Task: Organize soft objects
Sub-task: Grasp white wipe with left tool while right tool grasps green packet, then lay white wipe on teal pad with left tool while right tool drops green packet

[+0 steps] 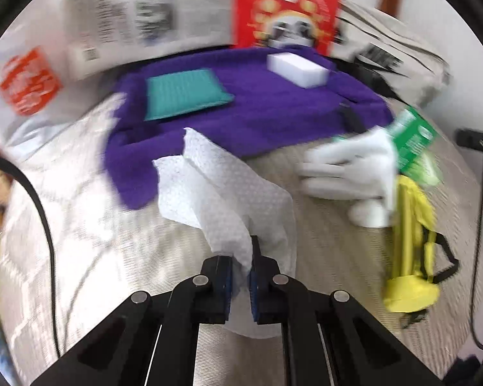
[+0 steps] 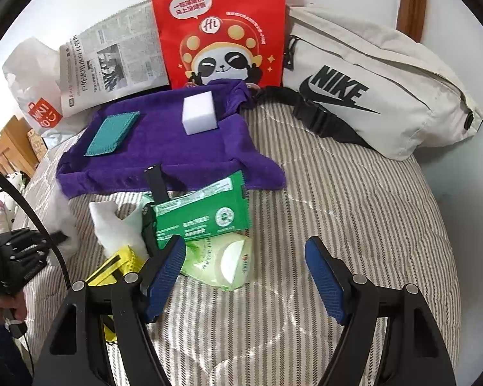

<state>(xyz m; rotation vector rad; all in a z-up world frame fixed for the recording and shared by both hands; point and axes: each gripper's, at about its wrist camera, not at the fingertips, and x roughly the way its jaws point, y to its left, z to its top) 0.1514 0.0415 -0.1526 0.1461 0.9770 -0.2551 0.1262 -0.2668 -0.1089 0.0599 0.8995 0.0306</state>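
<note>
My left gripper (image 1: 241, 259) is shut on a white dimpled cloth (image 1: 222, 186), which stands up from the pads above the striped quilt. Beyond it a purple towel (image 1: 257, 103) lies spread out, with a teal pad (image 1: 183, 93) and a white sponge block (image 1: 298, 67) on it. To the right lie a white glove (image 1: 347, 167), a green packet (image 1: 412, 138) and a yellow strapped item (image 1: 409, 251). My right gripper (image 2: 244, 243) hangs open over the quilt with nothing between its fingers, just right of the green packet (image 2: 203, 215) and a pale green wipes pack (image 2: 222, 263).
A red paper bag (image 2: 219, 25), a newspaper (image 2: 112, 54) and a white plastic bag (image 2: 32, 96) stand behind the towel. A cream waist bag (image 2: 370, 90) lies at the back right. A black cable (image 1: 38, 193) curves along the left. The bed edge falls away on the right.
</note>
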